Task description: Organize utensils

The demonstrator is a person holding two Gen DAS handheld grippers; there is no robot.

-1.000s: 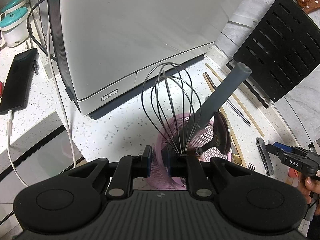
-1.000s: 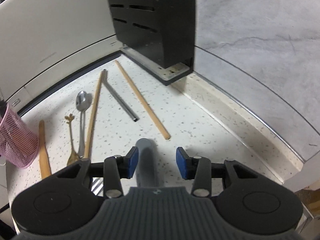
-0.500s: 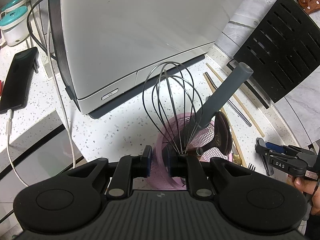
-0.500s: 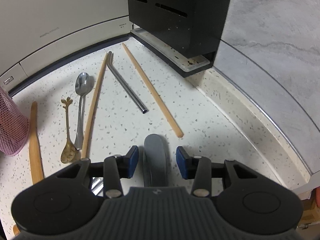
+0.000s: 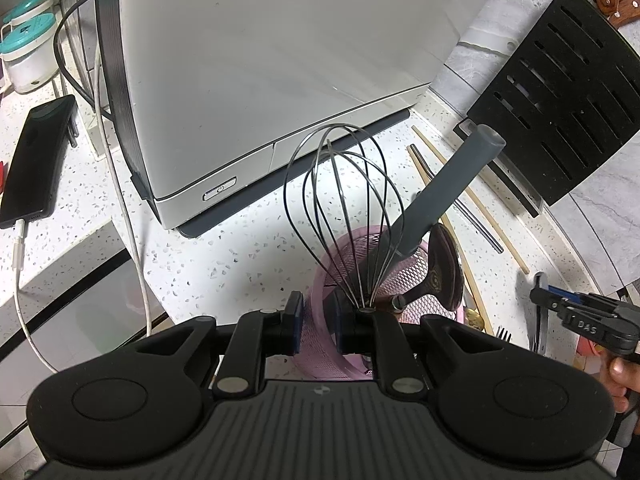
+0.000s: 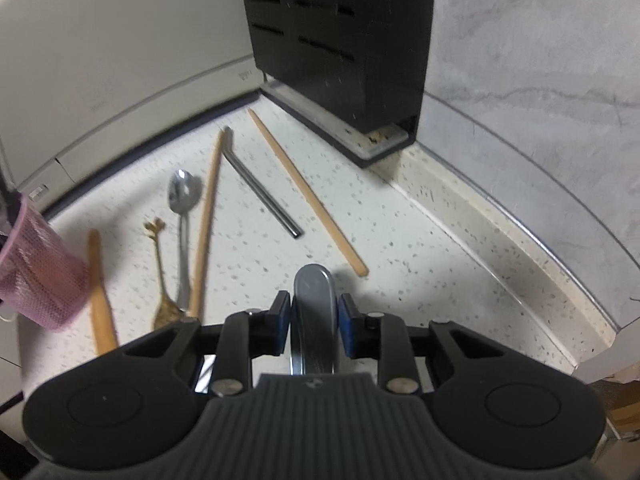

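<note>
Our left gripper (image 5: 316,326) pinches the near rim of the pink mesh holder (image 5: 400,276), which holds a whisk (image 5: 344,208). Our right gripper (image 6: 314,314) – jaws just closing – now squeezes a grey utensil handle (image 6: 314,304) on the speckled counter (image 6: 400,232); chopsticks (image 6: 306,192) lie ahead, open counter to the right, both grippers angled downward.

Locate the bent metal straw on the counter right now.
In the right wrist view, the bent metal straw lies on the speckled counter left of centre, between two wooden chopsticks, in front of the black knife block.
</note>
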